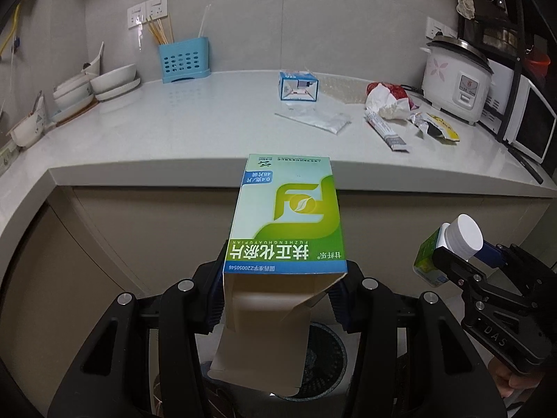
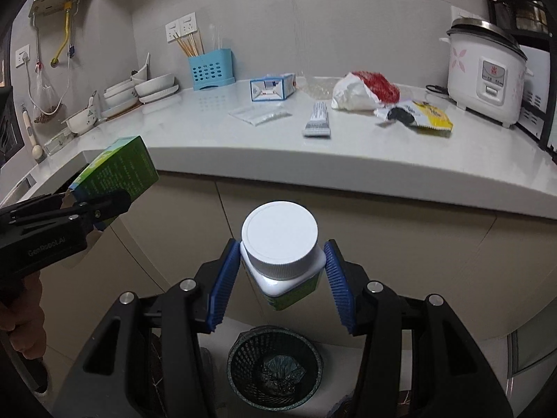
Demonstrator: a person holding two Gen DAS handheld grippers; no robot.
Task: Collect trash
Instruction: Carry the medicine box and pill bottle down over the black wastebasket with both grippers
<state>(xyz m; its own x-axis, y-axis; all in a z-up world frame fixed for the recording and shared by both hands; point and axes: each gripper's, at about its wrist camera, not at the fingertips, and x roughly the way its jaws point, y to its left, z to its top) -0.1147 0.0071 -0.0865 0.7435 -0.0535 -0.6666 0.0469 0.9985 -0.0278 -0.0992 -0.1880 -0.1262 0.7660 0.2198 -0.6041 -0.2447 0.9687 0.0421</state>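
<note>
My left gripper [image 1: 278, 299] is shut on a green and white medicine box [image 1: 287, 216] with its end flap open, held in front of the counter; the box also shows in the right wrist view [image 2: 118, 170]. My right gripper [image 2: 278, 278] is shut on a white-capped pill bottle [image 2: 280, 244], which also shows in the left wrist view [image 1: 452, 244]. A dark mesh trash basket [image 2: 275, 365] stands on the floor right below the bottle. On the counter lie a blue and white carton [image 2: 271, 88], a clear wrapper [image 2: 259, 114], a tube [image 2: 318, 120], a white and red bag [image 2: 362, 92] and a yellow snack packet [image 2: 421, 115].
A white counter [image 2: 313, 160] runs across, with cabinet fronts below. A rice cooker [image 2: 487, 76] stands at the right, a blue chopstick holder [image 2: 210, 69] at the back, stacked bowls [image 2: 146, 88] at the left. The other hand-held gripper [image 2: 52, 223] is at my left.
</note>
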